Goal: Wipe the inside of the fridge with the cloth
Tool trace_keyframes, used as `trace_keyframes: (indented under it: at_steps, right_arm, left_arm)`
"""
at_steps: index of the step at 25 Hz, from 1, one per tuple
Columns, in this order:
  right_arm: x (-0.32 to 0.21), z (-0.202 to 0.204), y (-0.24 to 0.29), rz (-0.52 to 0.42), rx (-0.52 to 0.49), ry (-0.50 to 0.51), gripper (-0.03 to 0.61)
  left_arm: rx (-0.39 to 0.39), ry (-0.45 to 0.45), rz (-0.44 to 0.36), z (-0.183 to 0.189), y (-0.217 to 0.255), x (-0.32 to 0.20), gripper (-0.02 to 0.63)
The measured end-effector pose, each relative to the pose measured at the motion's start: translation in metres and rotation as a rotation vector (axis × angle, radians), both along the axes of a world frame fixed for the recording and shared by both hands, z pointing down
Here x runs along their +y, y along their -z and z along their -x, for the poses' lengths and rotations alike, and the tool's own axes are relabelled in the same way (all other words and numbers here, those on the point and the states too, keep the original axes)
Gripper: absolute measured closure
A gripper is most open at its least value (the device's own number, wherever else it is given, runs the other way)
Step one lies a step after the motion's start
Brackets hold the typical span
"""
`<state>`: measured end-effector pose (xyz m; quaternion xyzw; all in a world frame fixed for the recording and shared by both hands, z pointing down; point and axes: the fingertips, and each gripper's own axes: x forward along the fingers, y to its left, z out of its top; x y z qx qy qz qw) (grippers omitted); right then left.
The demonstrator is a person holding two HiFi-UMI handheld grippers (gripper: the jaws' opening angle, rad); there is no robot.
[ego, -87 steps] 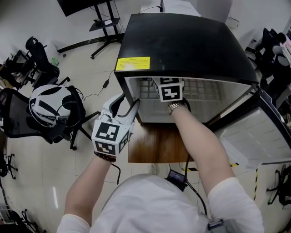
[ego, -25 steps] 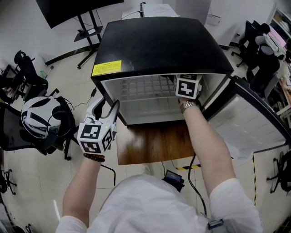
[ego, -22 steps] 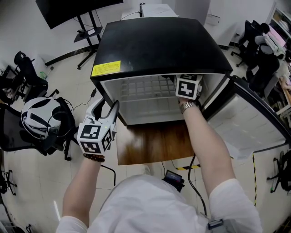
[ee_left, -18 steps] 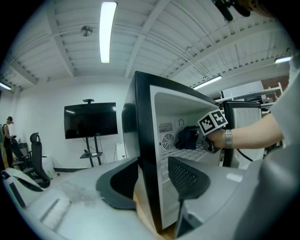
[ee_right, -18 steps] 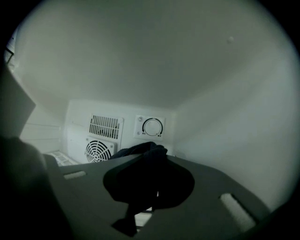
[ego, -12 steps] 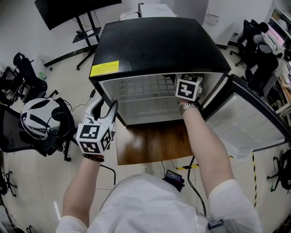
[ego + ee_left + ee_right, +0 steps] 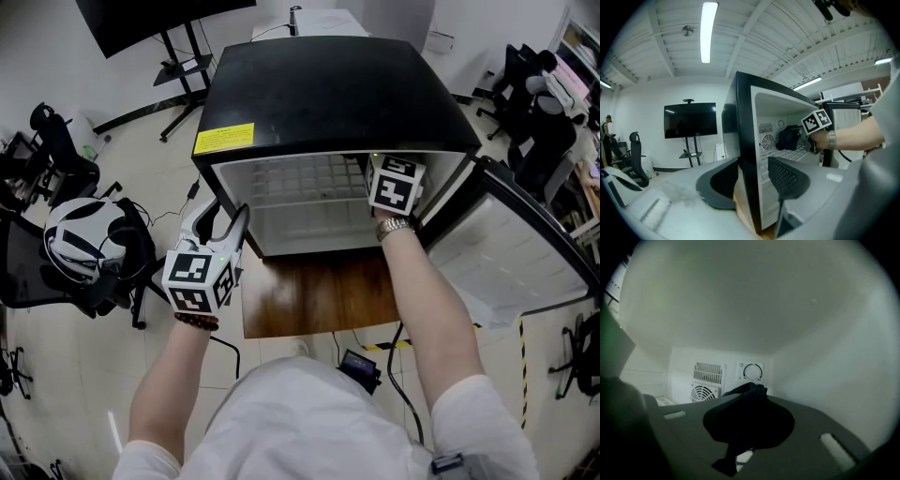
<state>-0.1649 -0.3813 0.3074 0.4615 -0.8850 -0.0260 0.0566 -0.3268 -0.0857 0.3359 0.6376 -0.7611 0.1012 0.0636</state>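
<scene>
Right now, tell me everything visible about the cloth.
Dark, nearly black soft fabric, the cloth is crumpled into a bunch, pinched in the shut right hand-held gripper, a fold poking past the tips and a tail hanging below. It is inside the fridge, short of the back wall; whether it touches any surface is unclear.

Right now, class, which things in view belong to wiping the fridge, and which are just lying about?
Belongs to the job:
- fridge, door open
- cloth
- right hand-held gripper, shut on the cloth inside the fridge

Just lying about:
- screen on its stand
- office chair
- white-and-black object resting on another chair
</scene>
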Motion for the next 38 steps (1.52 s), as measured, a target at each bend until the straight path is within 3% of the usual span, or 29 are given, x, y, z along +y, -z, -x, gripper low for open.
trace_keyframes:
  at_steps: [11, 19, 24, 31, 38]
  right_arm:
    - [0.113, 0.076, 0.025, -0.093, -0.046, 0.369, 0.540]
    - [0.166, 0.137, 0.007, -0.048, -0.022, 0.558, 0.540]
    - [0.179, 0.167, 0.001, -0.017, -0.004, 0.631, 0.540]
    - [0.182, 0.191, -0.041, 0.063, 0.191, 0.648, 0.540]
    - [0.180, 0.196, -0.061, 0.100, 0.317, 0.617, 0.540]
  left_arm:
    - [0.017, -0.015, -0.021, -0.002, 0.000, -0.001, 0.416]
    - [0.025, -0.027, -0.030, -0.003, 0.000, -0.001, 0.416]
    - [0.023, -0.032, -0.030, -0.003, 0.000, -0.001, 0.416]
    - [0.016, -0.038, -0.030, -0.004, 0.000, 0.000, 0.416]
    - [0.017, -0.042, -0.032, -0.002, 0.000, 0.001, 0.416]
